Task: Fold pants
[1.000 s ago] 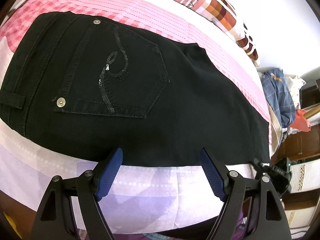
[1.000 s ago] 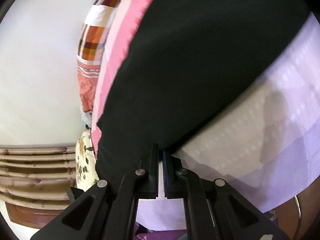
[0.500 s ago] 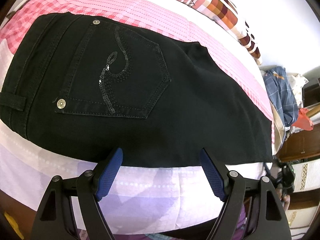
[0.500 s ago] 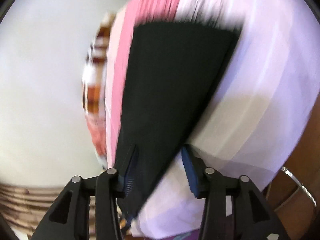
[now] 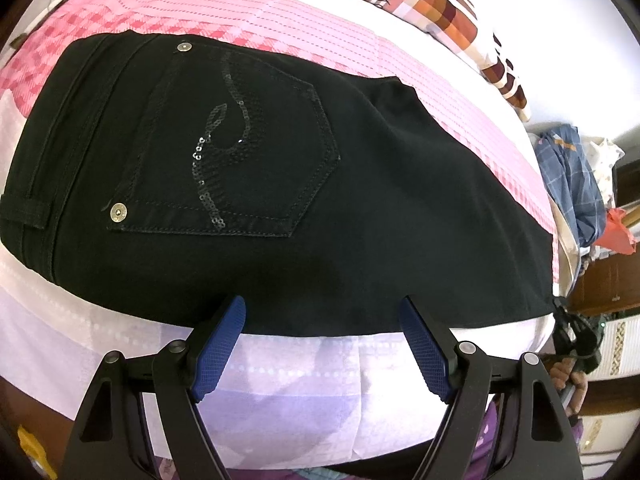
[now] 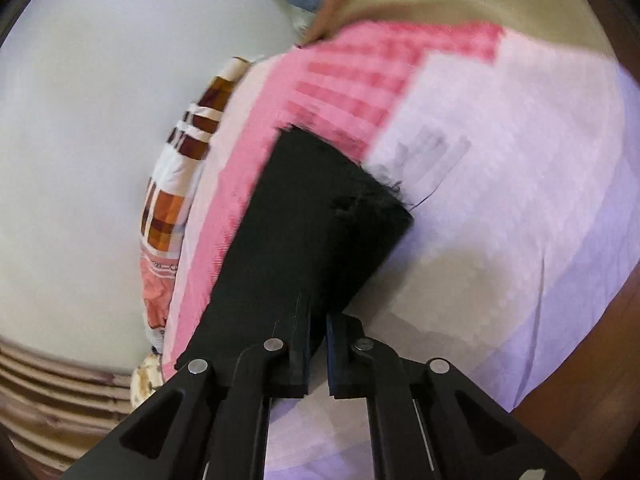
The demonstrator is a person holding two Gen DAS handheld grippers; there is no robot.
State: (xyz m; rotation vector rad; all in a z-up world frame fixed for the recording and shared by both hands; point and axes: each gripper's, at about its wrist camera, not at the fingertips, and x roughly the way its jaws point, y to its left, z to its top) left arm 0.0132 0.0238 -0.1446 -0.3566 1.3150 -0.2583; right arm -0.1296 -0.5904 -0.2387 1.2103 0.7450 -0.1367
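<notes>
Black pants [image 5: 320,200] lie flat on the bed, the back pocket [image 5: 240,160] with its sequin swirl facing up and the waistband at the left. My left gripper [image 5: 322,312] hovers open over the near edge of the pants below the pocket, with nothing between its blue pads [image 5: 218,352]. In the right wrist view the pants leg [image 6: 304,216] runs away from me to its frayed hem [image 6: 372,188]. My right gripper [image 6: 318,320] is shut on the near edge of that leg.
The bedspread [image 5: 320,384] is pink checked at the far side and lilac near me. A plaid pillow [image 5: 452,24] lies by the white wall. Piled clothes [image 5: 572,184] and wooden furniture [image 5: 600,280] stand past the bed's right end. A hand [image 5: 568,376] shows there.
My right gripper opened, slid along the leg towards the hem and shut on the fabric again. The left gripper has stayed where it was, open.
</notes>
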